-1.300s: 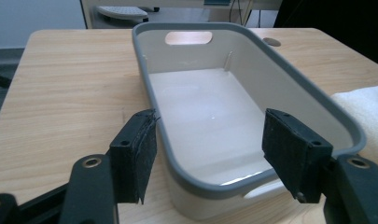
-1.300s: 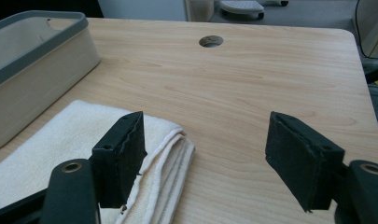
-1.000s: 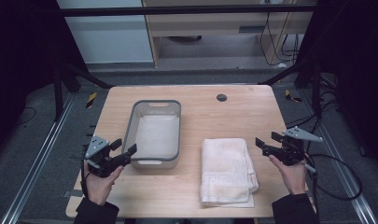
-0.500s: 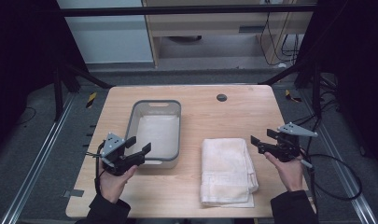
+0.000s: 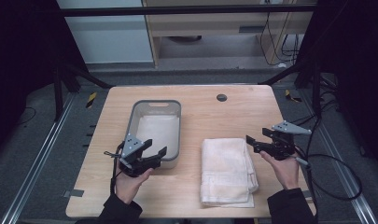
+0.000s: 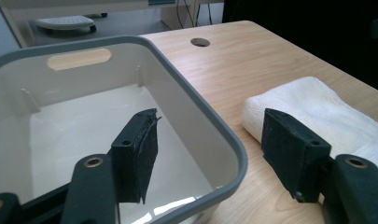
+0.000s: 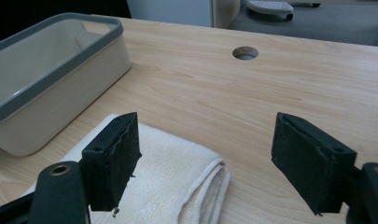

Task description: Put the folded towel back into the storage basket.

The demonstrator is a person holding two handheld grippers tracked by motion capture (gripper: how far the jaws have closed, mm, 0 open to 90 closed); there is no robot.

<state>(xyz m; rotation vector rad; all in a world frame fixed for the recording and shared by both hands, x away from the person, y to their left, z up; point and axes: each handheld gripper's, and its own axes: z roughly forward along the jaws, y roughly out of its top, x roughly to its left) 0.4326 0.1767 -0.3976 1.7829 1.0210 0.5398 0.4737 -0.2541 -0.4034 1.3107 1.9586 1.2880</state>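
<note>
High view: the wooden bench (image 5: 196, 116) carries everything, with a small round hole (image 5: 221, 97) near its far edge. Largest on it is the grey-rimmed tub (image 5: 155, 133), a pale rectangular bin standing left of centre with a handle slot cut in its far wall; its inside looks bare. To its right, apart from it, lies the folded white towel (image 5: 227, 170) — a flat stack reaching toward the near edge of the bench, its layered edges showing at the near end. The left claw (image 5: 155, 151) is held in a hand at the tub's near right corner; in the left gripper view its jaws stand wide apart and hold nothing, one pad hanging over the tub's inside (image 6: 107, 130), the other outside the rim on the towel's side (image 6: 317, 112), so the tub's wall runs between them. The right claw (image 5: 250, 142) sits at the towel's far right corner, also held in a hand, with its cable trailing off the bench edge; in the right gripper view its jaws are spread wide and empty — one pad above the towel's corner (image 7: 177, 172), the other over bare wood.
</note>
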